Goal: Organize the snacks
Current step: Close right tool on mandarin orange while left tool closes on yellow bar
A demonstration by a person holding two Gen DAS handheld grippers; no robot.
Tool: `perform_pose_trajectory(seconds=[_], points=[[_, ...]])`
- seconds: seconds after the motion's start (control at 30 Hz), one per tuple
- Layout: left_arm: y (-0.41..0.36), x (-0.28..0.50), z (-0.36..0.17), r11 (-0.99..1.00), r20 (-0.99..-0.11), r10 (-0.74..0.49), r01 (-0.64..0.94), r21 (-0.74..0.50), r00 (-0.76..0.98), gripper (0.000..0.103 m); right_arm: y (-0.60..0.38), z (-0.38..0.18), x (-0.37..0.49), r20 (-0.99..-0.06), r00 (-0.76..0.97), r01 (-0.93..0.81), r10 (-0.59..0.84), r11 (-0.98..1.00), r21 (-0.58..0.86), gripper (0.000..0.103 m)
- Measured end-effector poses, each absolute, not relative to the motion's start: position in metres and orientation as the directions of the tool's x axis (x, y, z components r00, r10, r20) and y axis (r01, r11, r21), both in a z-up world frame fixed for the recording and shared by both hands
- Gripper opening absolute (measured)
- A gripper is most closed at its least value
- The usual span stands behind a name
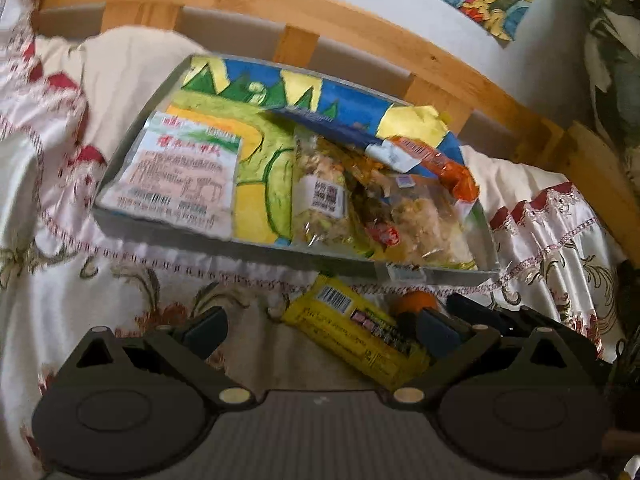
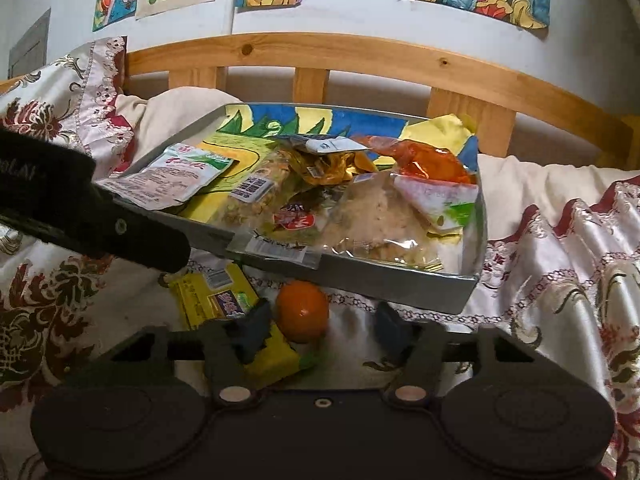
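Several snack packets fill your grey tray (image 2: pixel 360 282); labels too blurred to read. Before it lie yellow bar (image 2: pixel 224 304) and orange (image 2: pixel 302 312). Left gripper (image 1: pixel 320 326) spread, empty; right gripper (image 2: pixel 320 326) flanks orange, not gripping.

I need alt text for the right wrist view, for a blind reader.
An orange and a yellow packet lie on an embroidered bedcover before the right gripper, its jaws not touching them. Behind, a grey tray holds more snack bags.
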State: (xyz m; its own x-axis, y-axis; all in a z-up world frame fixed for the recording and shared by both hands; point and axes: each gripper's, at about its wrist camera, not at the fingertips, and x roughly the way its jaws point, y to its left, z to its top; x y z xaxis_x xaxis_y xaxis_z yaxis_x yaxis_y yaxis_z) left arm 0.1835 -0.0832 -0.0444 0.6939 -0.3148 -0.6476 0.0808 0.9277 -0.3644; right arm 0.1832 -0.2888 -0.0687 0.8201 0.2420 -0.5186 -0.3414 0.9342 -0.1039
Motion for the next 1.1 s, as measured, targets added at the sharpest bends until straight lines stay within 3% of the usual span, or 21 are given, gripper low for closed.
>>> perform_pose_trajectory(seconds=[0.07,0.1,0.57,0.8,0.93,1.1], points=[[-0.082,0.183,-0.049,0.923,-0.655,-0.320,0.067,-0.380,0.684,0.102,-0.288,-0.068,0.182,-0.519,0.811,-0.368,0.269,0.925,-0.097,0.031],[-0.080,0.182,-0.050,0.920,-0.656,-0.323,0.062,-0.388,0.682,0.102,-0.288,-0.068,0.181,-0.516,0.812,-0.375,0.274,0.922,-0.100,0.030],[-0.121,0.206,-0.062,0.879,-0.699,-0.376,-0.003,-0.476,0.608,0.100,-0.325,-0.050,0.152,-0.511,0.846,-0.296,0.151,0.930,-0.216,0.030],[-0.153,0.227,-0.064,0.939,-0.798,-0.218,-0.103,-0.329,0.562,0.101,-0.336,-0.043,0.150,-0.506,0.850,-0.278,0.147,0.941,-0.194,0.030],[-0.159,0.224,-0.066,0.963,-0.808,-0.177,-0.071,-0.260,0.562,0.093,-0.337,-0.042,0.152,-0.514,0.844,-0.274,0.152,0.947,-0.170,0.030],[-0.146,0.214,-0.066,0.958,-0.800,-0.193,-0.065,-0.278,0.568,0.081,-0.332,-0.041,0.149,-0.512,0.843,-0.288,0.163,0.942,-0.174,0.030]])
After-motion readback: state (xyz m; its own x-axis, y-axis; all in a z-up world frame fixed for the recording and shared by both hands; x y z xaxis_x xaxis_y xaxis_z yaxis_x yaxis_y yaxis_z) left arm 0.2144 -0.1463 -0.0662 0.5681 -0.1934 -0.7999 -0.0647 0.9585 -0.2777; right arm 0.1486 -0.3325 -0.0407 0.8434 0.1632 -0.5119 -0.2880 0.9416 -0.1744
